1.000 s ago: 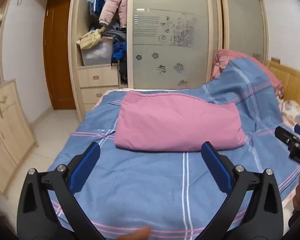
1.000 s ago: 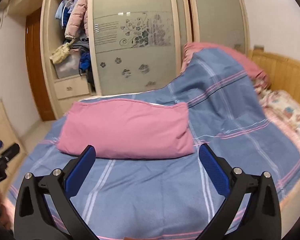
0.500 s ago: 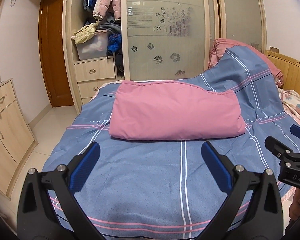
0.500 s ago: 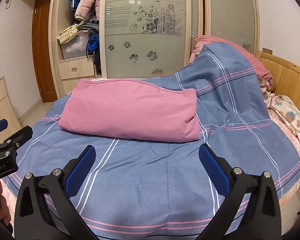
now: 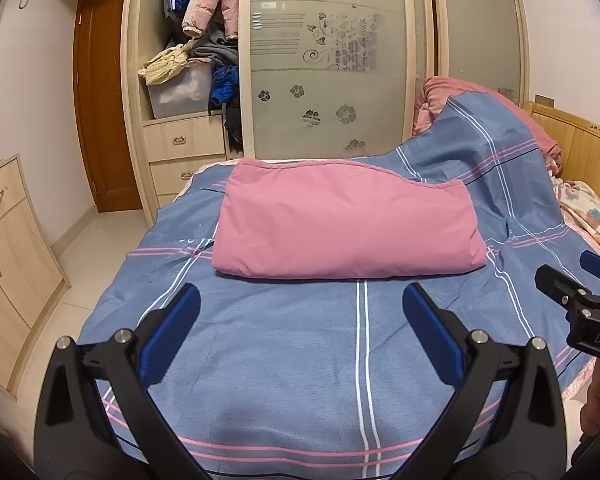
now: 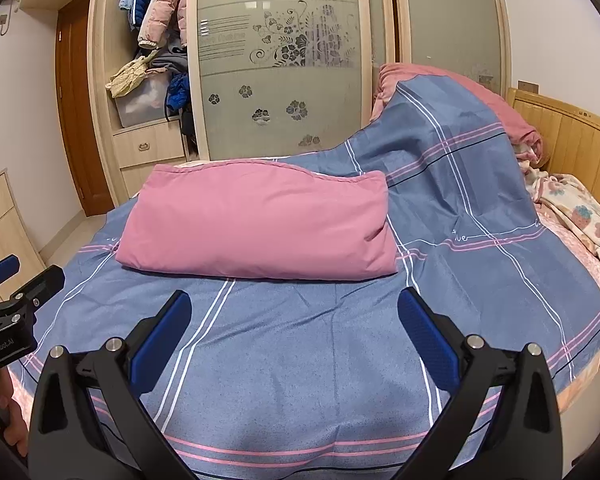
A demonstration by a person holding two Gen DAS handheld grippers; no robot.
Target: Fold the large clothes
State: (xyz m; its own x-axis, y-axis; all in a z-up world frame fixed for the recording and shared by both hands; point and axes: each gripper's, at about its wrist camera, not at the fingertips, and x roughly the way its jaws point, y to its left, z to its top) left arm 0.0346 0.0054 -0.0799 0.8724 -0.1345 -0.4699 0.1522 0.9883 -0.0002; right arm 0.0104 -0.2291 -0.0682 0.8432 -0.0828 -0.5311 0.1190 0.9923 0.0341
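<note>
Already folded, the puffy pink fabric bundle [image 5: 340, 228] lay mid-bed on the blue plaid cover [image 5: 300, 360] as I held the left gripper [image 5: 300, 332] and right gripper [image 6: 294, 330] wide and empty; snagging both layers risked undoing it.

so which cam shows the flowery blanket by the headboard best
The right wrist view: the floral blanket lies spread along the bed's right side. The left wrist view catches only a narrow strip at the frame edge.

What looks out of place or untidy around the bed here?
The folded pink quilt lies neatly on the blue plaid sheet. That sheet is humped over piled pink bedding by the headboard, and clothes spill from the open wardrobe.
</note>
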